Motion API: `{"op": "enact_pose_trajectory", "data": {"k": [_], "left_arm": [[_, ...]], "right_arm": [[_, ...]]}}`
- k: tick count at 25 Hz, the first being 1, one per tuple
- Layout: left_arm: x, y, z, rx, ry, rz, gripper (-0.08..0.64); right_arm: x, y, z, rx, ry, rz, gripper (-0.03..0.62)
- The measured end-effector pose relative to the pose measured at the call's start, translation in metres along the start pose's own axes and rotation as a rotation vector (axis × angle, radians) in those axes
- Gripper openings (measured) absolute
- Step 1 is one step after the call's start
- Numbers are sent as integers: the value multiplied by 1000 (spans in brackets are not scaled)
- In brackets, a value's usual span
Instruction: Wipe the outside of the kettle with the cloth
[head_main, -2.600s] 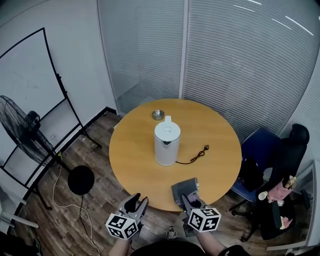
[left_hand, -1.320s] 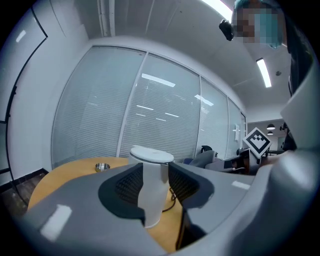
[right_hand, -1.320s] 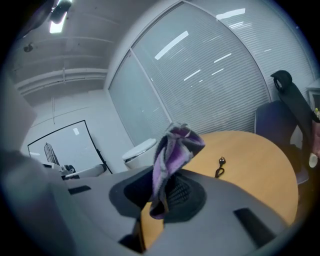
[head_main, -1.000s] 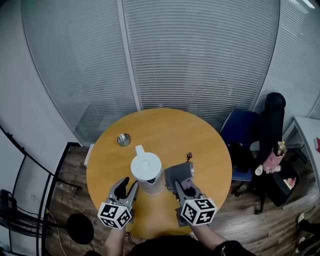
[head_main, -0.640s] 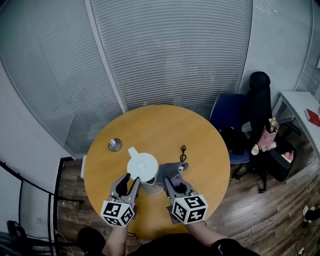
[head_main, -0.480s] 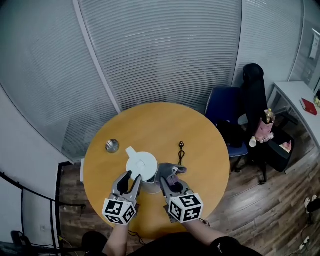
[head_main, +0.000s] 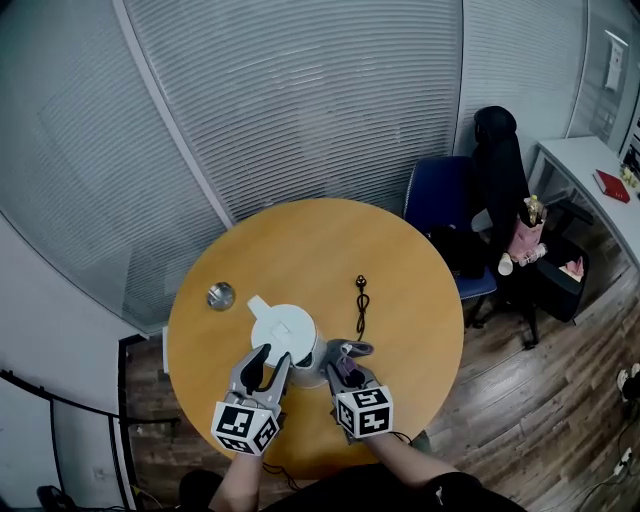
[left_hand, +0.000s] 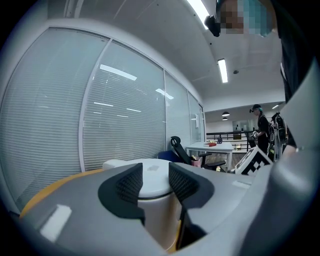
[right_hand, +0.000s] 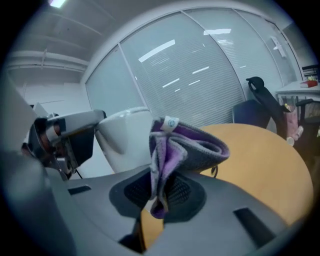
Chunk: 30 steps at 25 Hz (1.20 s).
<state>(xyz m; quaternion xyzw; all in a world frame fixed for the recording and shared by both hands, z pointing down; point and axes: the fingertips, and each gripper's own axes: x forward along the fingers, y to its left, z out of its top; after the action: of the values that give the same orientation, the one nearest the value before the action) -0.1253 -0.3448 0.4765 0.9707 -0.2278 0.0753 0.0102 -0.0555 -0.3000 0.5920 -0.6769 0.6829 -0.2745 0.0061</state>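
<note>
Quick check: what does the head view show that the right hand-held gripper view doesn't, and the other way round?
Head view only: the small round metal dish, lying left of the white plastic kettle. Right hand-held gripper view only: the right hand-held gripper with its jaws pinching the folded grey-and-purple cloth, a white tag on top. Both: kettle, cloth, round wooden table, and left hand-held gripper beside the kettle.

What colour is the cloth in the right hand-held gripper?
The cloth is grey and purple; clearest in the right gripper view.
</note>
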Motion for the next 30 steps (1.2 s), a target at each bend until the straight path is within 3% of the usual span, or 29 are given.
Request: {"op": "enact_pose_trajectory", "data": {"k": [8,13,17,22,27,30], "left_arm": [[1,0,0,-9,-7,57,147],[1,4,0,-24,-9,115,147],[1,6,0,-40,-11,164,147],[3,8,0,-44,-7,233,146],[4,8,1,-57,-8,304,146],[3,8,0,-63,-7,340,146]], "right_arm": [[33,-28,-66,-59,237,-3,41],[34,-33,-72,-89,304,41,41],[19,-48,-37,-79,242,36,41],[1,-53,41,-111,82,86,41],[-13,-25,120,-167,-89,236,41],[-13,-2,136,-228,-107,368,41]]}}
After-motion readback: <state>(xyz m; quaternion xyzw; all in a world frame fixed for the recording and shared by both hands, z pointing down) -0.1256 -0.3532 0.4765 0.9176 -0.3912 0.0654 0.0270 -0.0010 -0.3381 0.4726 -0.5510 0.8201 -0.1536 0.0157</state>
